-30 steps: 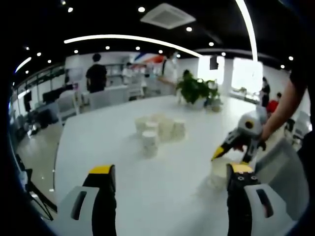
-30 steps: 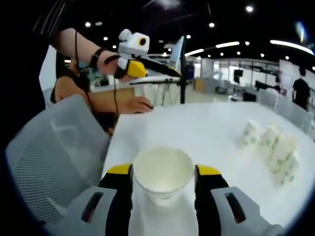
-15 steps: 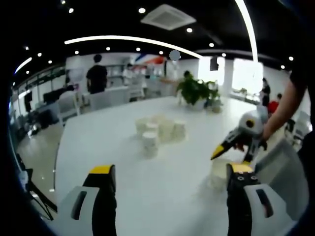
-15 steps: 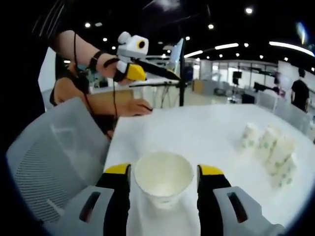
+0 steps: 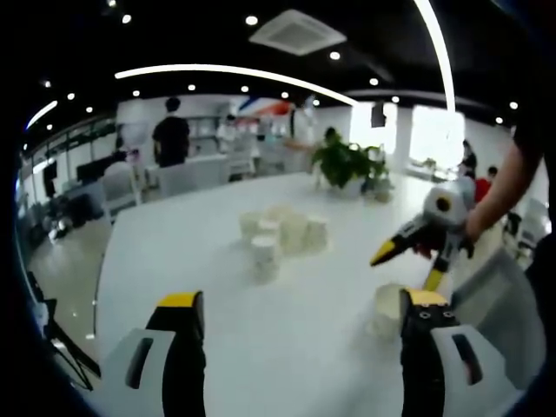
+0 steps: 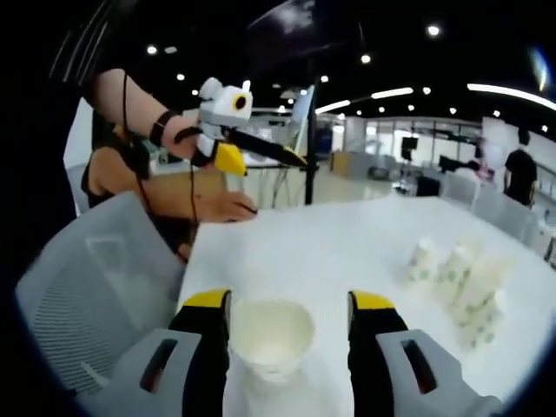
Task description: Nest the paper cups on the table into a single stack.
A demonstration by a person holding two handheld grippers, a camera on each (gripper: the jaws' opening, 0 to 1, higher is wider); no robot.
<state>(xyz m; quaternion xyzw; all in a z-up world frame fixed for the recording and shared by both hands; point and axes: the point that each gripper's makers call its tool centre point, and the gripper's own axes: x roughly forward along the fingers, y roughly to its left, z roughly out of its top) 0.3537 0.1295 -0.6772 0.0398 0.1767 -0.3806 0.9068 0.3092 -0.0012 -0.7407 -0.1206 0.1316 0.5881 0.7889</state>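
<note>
Here right gripper (image 6: 291, 313) jaws spread either side of single upright paper cup (image 6: 268, 337) on white table (image 6: 347, 243), not clamping it, left gripper (image 5: 300, 313) jaws also wide apart holding nothing, cluster of paper cups (image 5: 280, 234) stands well apart mid-table, grey chair (image 6: 87, 304) beside table edge

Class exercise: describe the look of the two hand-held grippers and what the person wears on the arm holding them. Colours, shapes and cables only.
Each hand-held gripper has two black jaws capped with yellow pads, set on pale grey bodies with slotted openings. The left hand-held gripper carries a white rounded housing and a yellow block. The forearm behind it wears a dark wrist strap with a thin black cable; a dark sleeve shows above.
</note>
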